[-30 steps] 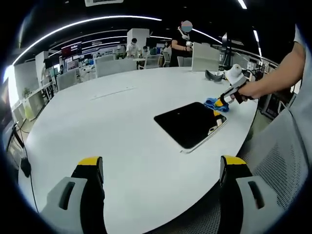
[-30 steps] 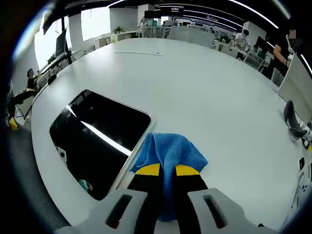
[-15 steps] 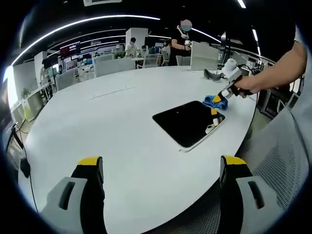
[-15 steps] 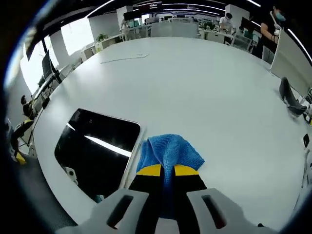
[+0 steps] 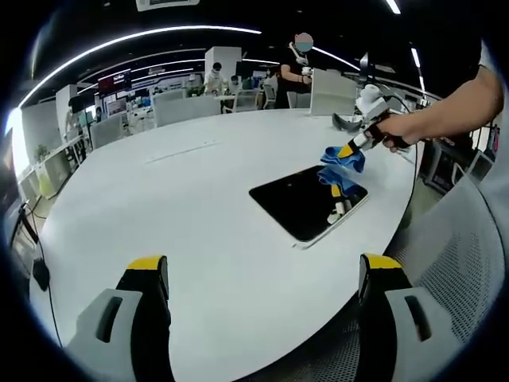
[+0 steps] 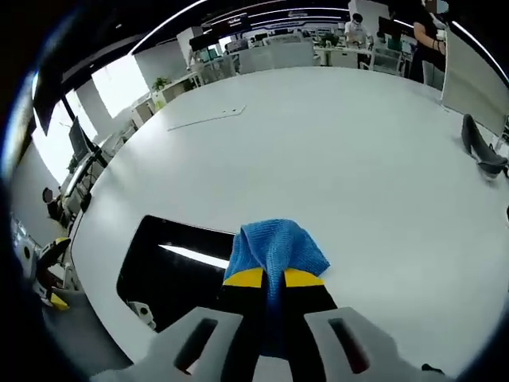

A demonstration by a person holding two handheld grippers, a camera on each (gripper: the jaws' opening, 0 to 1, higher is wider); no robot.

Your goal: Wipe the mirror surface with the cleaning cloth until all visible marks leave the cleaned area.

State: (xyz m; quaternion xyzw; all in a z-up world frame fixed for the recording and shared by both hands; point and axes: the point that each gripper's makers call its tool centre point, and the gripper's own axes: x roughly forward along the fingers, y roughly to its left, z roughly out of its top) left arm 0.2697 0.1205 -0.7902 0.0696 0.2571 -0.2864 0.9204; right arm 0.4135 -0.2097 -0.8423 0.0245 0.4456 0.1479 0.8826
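Right gripper (image 6: 266, 278) fingers (image 6: 243, 278) pinched tight on the blue cloth (image 6: 274, 245), cloth bunched and sticking out past the yellow tips. In the left gripper view that same gripper (image 5: 355, 146) hangs above the mirror's far corner, cloth (image 5: 340, 158) draped below it, whether it touches the glass cannot be told. Mirror (image 5: 306, 201) lies flat on the white surface (image 5: 199, 215), dark glass, near the rounded edge (ceiling light streak reflected in it in the right gripper view (image 6: 176, 267)). Left gripper (image 5: 262, 274) fingers (image 5: 147, 274) wide apart, holding nothing, over the near part of the surface, well apart from the mirror. A dark object (image 6: 483, 153) lies far off on the surface.
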